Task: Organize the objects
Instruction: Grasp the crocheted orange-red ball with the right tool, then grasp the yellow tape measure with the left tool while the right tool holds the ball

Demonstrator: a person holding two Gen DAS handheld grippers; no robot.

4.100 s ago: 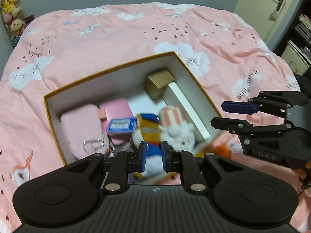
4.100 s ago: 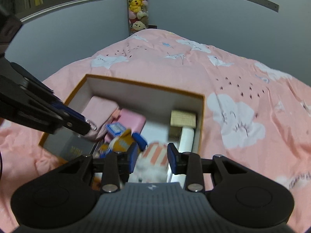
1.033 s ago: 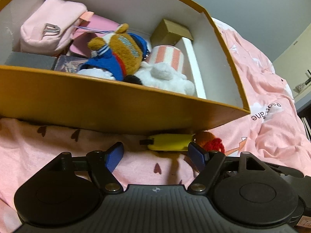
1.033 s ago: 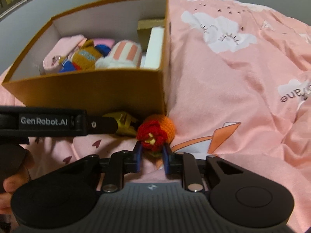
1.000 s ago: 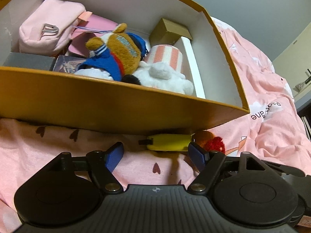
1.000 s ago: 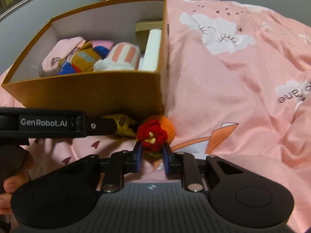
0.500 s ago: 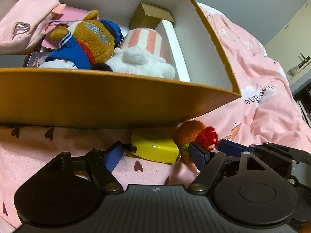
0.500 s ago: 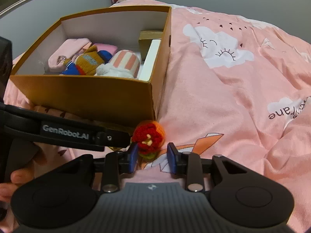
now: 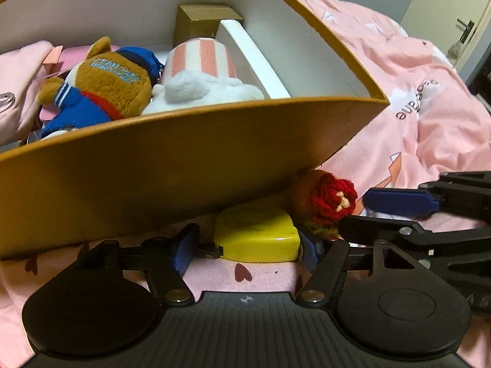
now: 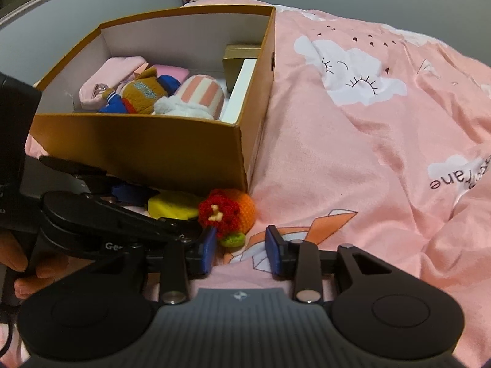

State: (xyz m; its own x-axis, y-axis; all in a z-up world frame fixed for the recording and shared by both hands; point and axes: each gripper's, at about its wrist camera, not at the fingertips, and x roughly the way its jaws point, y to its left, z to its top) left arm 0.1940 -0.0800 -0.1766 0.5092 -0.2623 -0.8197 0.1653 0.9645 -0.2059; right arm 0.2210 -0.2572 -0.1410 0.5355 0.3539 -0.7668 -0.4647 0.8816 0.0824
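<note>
A yellow tape measure (image 9: pixel 256 234) lies on the pink bed cover against the front wall of an orange-brown box (image 9: pixel 153 168). My left gripper (image 9: pixel 245 250) straddles it with jaws closing; the left pad (image 9: pixel 181 251) stands clear of it. Beside it lies a crocheted orange and red ball (image 10: pixel 230 211), just ahead of my right gripper (image 10: pixel 241 250), whose jaws are opening and do not press it. The same box (image 10: pixel 153 150) holds toys. From the right wrist, the left gripper (image 10: pixel 173 214) reaches around the tape measure (image 10: pixel 172 205).
Inside the box lie a brown bear plush in blue (image 9: pixel 104 86), a pink-striped plush (image 9: pixel 202 61), a gold carton (image 9: pixel 199 21), a white carton (image 9: pixel 254 55) and a pink pouch (image 9: pixel 15 86). Rumpled pink bedding (image 10: pixel 368 153) spreads to the right. A person's hand (image 10: pixel 18 263) holds the left gripper.
The left gripper came in over the tape measure and its jaws narrowed. The right gripper let go of the crocheted ball and its jaws widened; the ball stays on the bed.
</note>
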